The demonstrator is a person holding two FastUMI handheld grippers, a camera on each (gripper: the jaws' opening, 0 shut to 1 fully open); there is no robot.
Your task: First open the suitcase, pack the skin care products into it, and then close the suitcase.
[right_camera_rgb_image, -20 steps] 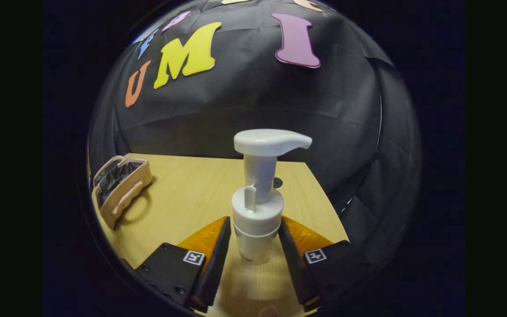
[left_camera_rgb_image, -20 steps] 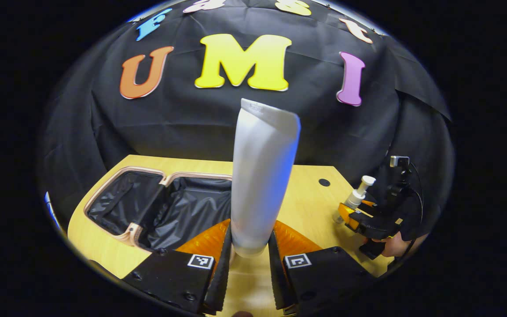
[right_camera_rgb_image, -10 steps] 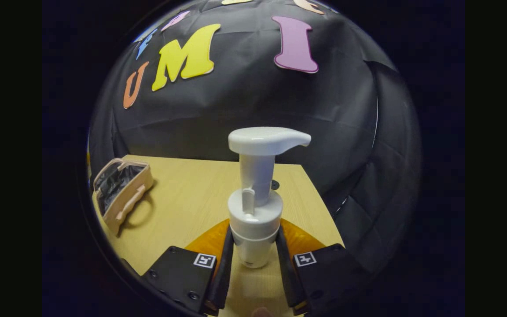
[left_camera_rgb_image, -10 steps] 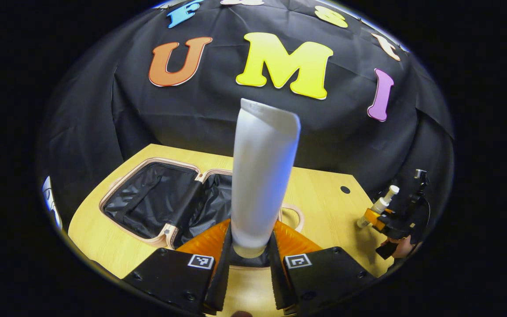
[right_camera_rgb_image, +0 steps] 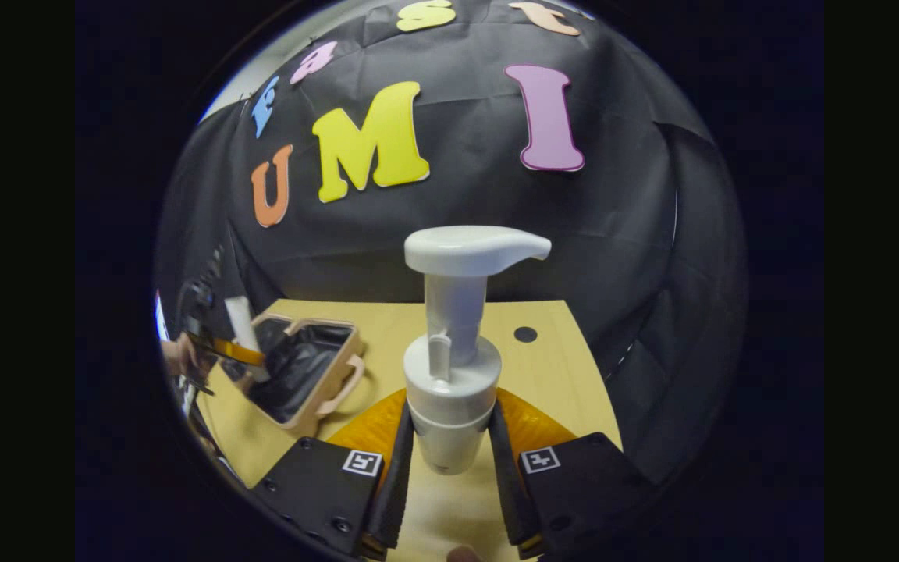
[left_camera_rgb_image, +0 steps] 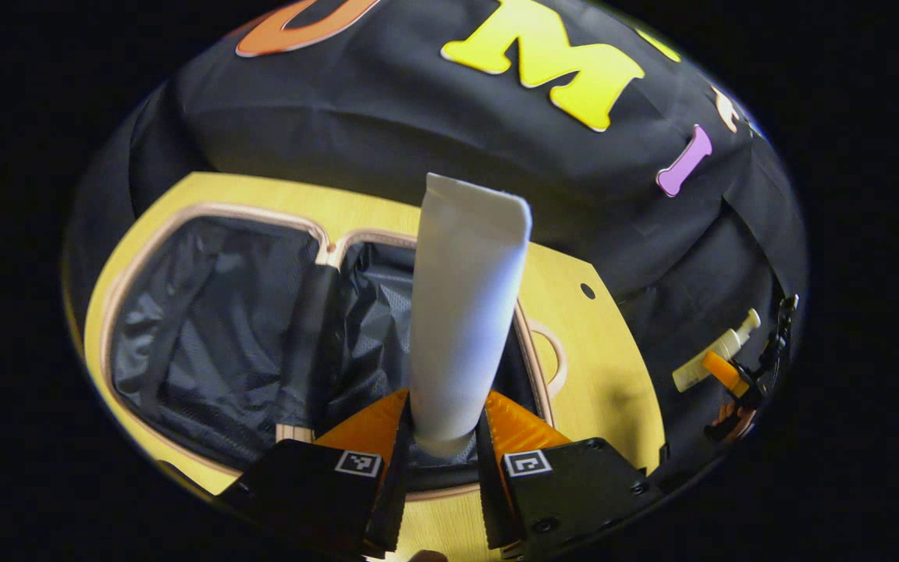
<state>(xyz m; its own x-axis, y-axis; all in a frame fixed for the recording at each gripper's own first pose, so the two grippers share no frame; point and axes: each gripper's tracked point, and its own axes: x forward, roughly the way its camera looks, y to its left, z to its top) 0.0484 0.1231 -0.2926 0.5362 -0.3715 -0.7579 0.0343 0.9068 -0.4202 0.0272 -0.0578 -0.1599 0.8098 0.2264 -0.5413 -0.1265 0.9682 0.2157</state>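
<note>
Altogether, one tube [left_camera_rgb_image: 465, 304], one pump bottle [right_camera_rgb_image: 453, 367], one open suitcase [left_camera_rgb_image: 207, 328].

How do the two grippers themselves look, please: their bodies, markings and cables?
Each gripper, left and right, has two blocky black bodies with screw heads, each carrying a small square black-and-white marker, and ribbed orange wedges behind the fingers. In the left gripper view, thin black cables run along the right gripper.
</note>
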